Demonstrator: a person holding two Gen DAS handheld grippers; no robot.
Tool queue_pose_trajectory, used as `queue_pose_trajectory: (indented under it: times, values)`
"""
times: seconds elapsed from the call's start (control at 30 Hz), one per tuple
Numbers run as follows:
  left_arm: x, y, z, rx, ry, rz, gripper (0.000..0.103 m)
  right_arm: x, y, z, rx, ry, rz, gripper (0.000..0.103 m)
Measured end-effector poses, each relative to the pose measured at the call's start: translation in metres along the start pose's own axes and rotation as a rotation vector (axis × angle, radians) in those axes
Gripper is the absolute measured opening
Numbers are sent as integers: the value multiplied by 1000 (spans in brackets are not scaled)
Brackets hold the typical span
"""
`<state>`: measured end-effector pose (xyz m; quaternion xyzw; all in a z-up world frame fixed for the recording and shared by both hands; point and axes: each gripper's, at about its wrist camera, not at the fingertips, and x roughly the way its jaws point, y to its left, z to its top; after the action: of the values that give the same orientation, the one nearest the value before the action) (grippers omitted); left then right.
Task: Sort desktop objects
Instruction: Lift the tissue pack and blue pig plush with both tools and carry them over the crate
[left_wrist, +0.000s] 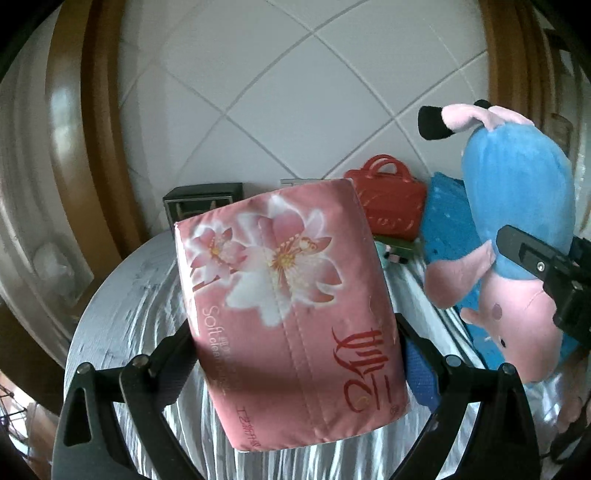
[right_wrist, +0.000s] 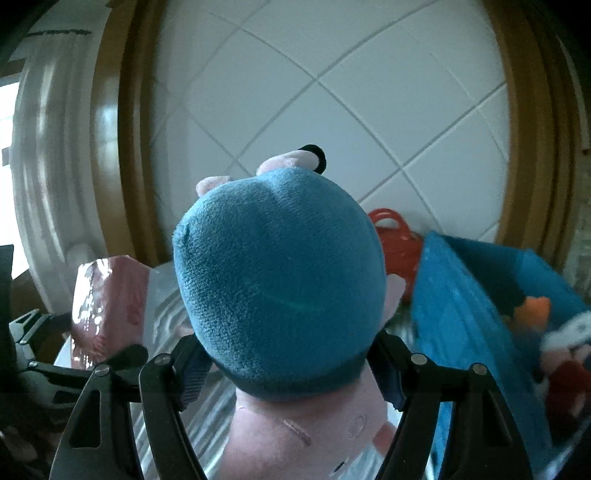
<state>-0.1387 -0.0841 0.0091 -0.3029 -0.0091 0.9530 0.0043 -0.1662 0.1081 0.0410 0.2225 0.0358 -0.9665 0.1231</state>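
Observation:
My left gripper (left_wrist: 295, 350) is shut on a pink tissue pack (left_wrist: 288, 302) with flower print, held above a round silvery table (left_wrist: 122, 295). The pack also shows at the left of the right wrist view (right_wrist: 107, 295). My right gripper (right_wrist: 291, 365) is shut on a plush pig in a blue dress (right_wrist: 280, 280), held upside down with its feet up. In the left wrist view the pig (left_wrist: 517, 206) hangs at the right with the right gripper's finger (left_wrist: 532, 258) on it.
A blue fabric bin (right_wrist: 465, 302) stands at the right with soft toys inside (right_wrist: 561, 343); it also shows in the left wrist view (left_wrist: 447, 225). A red toy handbag (left_wrist: 391, 199) and a dark box (left_wrist: 199, 203) sit at the table's back. White tiled floor lies beyond.

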Motion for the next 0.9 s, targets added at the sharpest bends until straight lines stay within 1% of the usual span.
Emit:
queue_pose_trajectory:
  times: [0.1, 0.27, 0.4, 0.5, 0.6, 0.67, 0.77, 0.8, 0.83, 0.9]
  values:
    - [-12, -11, -1, 8, -13, -38, 97, -25, 2, -4, 5, -7, -21, 75]
    - [-36, -44, 2, 37, -48, -95, 97, -67, -12, -4, 7, -51, -81, 75]
    - [-51, -75, 7, 69, -82, -137, 97, -92, -36, 1, 31, -93, -119, 75]
    - [-60, -112, 14, 102, -113, -173, 97, -117, -62, 1, 50, -131, -144, 75]
    - [-68, -156, 22, 128, -151, -223, 97, -135, -108, 1, 71, -161, -173, 75]
    - [-71, -193, 28, 142, -180, -254, 97, -149, -148, -1, 93, -181, -191, 75]
    - [-71, -250, 35, 157, -217, -284, 97, -174, -206, -6, 109, -213, -249, 76]
    - [-70, -267, 36, 158, -219, -291, 97, -180, -222, -8, 112, -216, -269, 76]
    - [-65, -292, 41, 166, -213, -306, 97, -188, -238, -9, 117, -213, -290, 76]
    - [-61, -327, 45, 181, -211, -318, 97, -198, -286, -13, 127, -204, -333, 76]
